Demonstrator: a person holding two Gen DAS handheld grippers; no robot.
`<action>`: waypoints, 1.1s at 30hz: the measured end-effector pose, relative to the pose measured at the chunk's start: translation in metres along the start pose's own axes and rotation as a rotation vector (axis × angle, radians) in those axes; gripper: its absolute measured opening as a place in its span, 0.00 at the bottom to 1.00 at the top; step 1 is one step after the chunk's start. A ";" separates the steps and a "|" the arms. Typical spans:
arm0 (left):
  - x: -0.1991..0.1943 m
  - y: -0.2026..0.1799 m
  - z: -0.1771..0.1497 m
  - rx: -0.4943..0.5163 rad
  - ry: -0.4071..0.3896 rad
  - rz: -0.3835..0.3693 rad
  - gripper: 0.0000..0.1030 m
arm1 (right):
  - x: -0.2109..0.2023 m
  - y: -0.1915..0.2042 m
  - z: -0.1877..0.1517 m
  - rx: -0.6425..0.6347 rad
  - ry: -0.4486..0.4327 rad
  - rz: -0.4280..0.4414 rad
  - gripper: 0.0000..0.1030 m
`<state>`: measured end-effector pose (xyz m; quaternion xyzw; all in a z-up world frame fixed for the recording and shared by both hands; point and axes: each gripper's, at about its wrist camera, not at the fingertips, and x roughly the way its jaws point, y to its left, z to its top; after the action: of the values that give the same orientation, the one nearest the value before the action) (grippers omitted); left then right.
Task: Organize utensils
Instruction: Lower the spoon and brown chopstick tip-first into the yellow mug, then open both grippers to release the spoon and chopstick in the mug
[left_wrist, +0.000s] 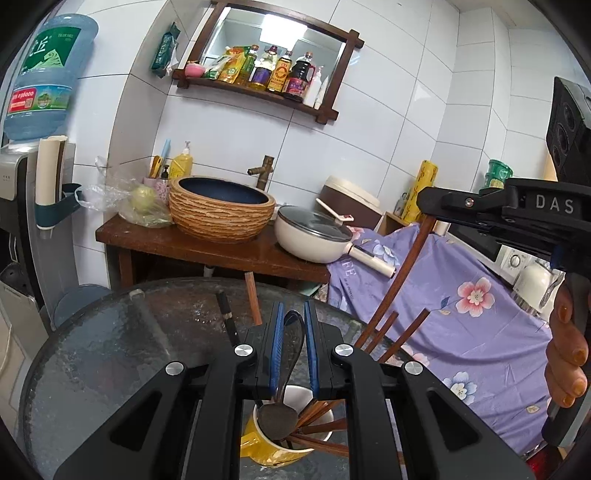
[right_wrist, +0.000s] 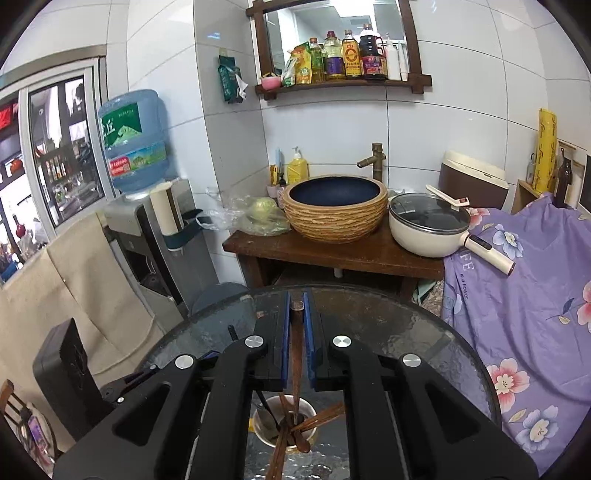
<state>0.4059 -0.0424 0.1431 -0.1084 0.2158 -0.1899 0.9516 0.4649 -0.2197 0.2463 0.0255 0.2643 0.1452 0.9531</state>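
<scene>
A yellow mug (left_wrist: 258, 448) with a white inside stands on the round glass table (left_wrist: 110, 354) and holds several brown wooden chopsticks (left_wrist: 317, 424). My left gripper (left_wrist: 293, 317) is shut on a dark spoon (left_wrist: 284, 369), its bowl down in the mug. My right gripper (right_wrist: 296, 310) is shut on a wooden chopstick (right_wrist: 296, 350) whose lower end reaches into the mug (right_wrist: 286, 421). In the left wrist view the right gripper (left_wrist: 428, 206) holds that chopstick (left_wrist: 402, 273) slanting down toward the mug.
A black utensil handle (left_wrist: 229, 317) lies on the glass table. Behind stands a wooden sink table (right_wrist: 332, 254) with a woven basin (right_wrist: 336, 208) and a white lidded pan (right_wrist: 428, 225). A purple floral cloth (right_wrist: 524, 295) covers the right side. A water dispenser (right_wrist: 147, 206) stands left.
</scene>
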 end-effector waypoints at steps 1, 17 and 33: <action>0.001 0.000 -0.002 0.004 0.002 0.003 0.11 | 0.004 -0.001 -0.004 0.003 0.005 0.001 0.08; 0.012 0.000 -0.035 0.084 0.078 0.030 0.10 | 0.042 -0.005 -0.049 -0.046 0.128 -0.024 0.08; -0.045 0.025 -0.064 0.115 0.080 0.064 0.68 | -0.010 0.005 -0.067 -0.103 0.030 0.004 0.59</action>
<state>0.3474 -0.0098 0.0963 -0.0391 0.2457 -0.1756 0.9525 0.4214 -0.2200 0.1941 -0.0254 0.2709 0.1608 0.9488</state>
